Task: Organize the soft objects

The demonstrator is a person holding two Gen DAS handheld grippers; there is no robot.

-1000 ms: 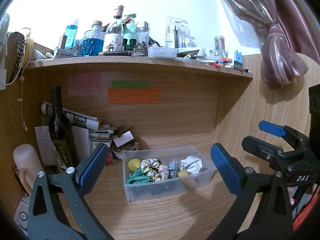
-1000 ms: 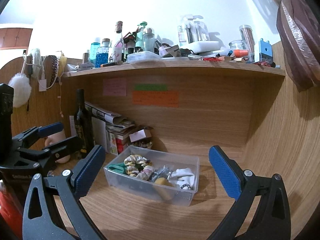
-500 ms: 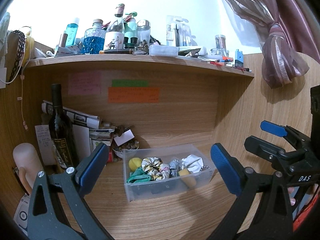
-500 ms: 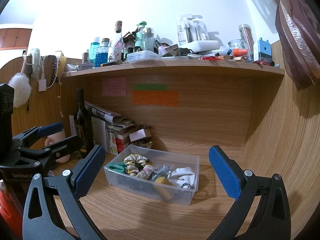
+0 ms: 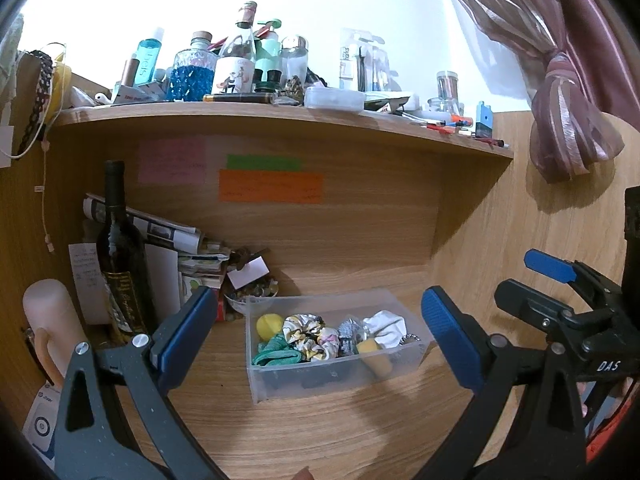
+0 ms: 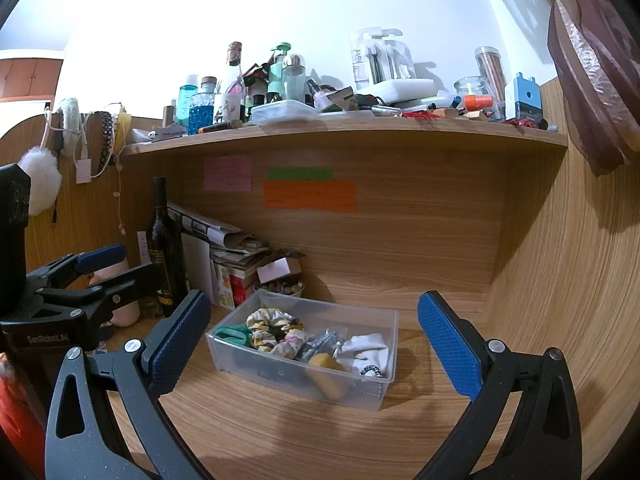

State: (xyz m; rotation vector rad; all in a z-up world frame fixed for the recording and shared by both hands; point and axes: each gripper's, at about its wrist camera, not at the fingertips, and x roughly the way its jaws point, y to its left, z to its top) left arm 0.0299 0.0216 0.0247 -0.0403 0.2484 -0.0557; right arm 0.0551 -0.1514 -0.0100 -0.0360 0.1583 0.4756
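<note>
A clear plastic bin (image 5: 256,380) stands on the wooden desk and also shows in the right wrist view (image 6: 372,396). It holds soft things: a floral scrunchie (image 5: 308,330), a green cloth (image 5: 276,354), a yellow ball (image 5: 269,324), a white cloth (image 5: 386,326) and a tan sponge (image 6: 326,372). My left gripper (image 5: 316,340) is open and empty, in front of the bin. My right gripper (image 6: 314,344) is open and empty, also in front of the bin.
A dark wine bottle (image 5: 122,256), rolled newspapers (image 5: 160,228) and a small bowl (image 5: 248,296) stand at the back left. A cluttered shelf (image 5: 280,114) runs above. A curtain (image 5: 560,80) hangs at the right. Wooden walls close in both sides.
Both views have shifted only slightly; the bin and its contents have not moved. Both grippers stay open.
</note>
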